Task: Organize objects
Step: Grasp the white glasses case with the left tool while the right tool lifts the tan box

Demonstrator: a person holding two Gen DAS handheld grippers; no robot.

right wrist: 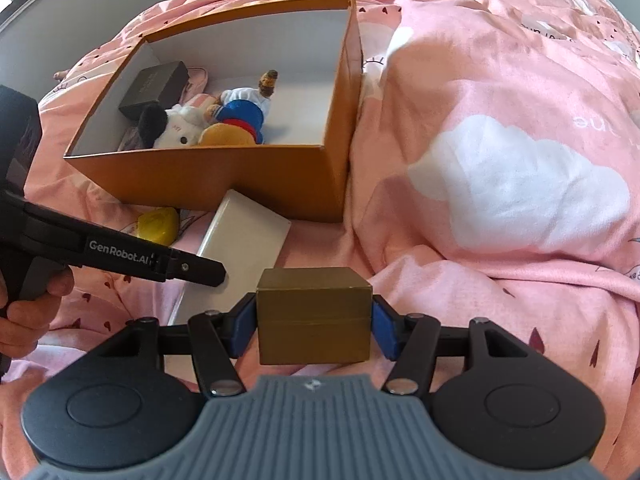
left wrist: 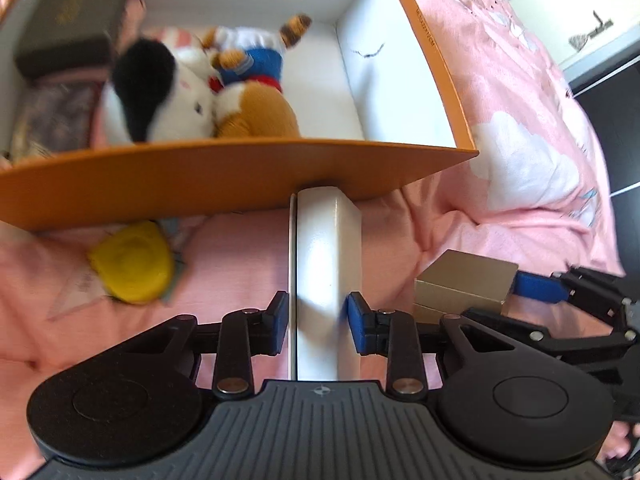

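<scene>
On the pink bedspread (right wrist: 500,92), an open orange box (right wrist: 280,176) sits with its white-lined interior showing, and the loose things lie along its near wall. Between the blue pads of the left gripper (left wrist: 318,322) stands a flat white box (left wrist: 326,248) on its narrow edge; the pads press both of its broad faces, so the gripper is clamped on it, and the box's far end reaches up to the orange box's near wall. In the right wrist view the same white box tilts from the bedspread toward that wall, with the left gripper's black finger across its lower part. The right gripper (right wrist: 314,326) is closed on a small gold box (right wrist: 314,316), one blue pad flat against each side, held near the white box's lower end and just beside the left gripper. A yellow round object (left wrist: 132,266) lies on the bedspread close against the orange box's near wall, left of the white box. Inside the orange box, a dark grey box (right wrist: 154,88) rests toward the far left corner, and a white plush with a black ear (right wrist: 168,130) lies against the near wall beside a tan plush in blue and white clothes (right wrist: 240,118).
</scene>
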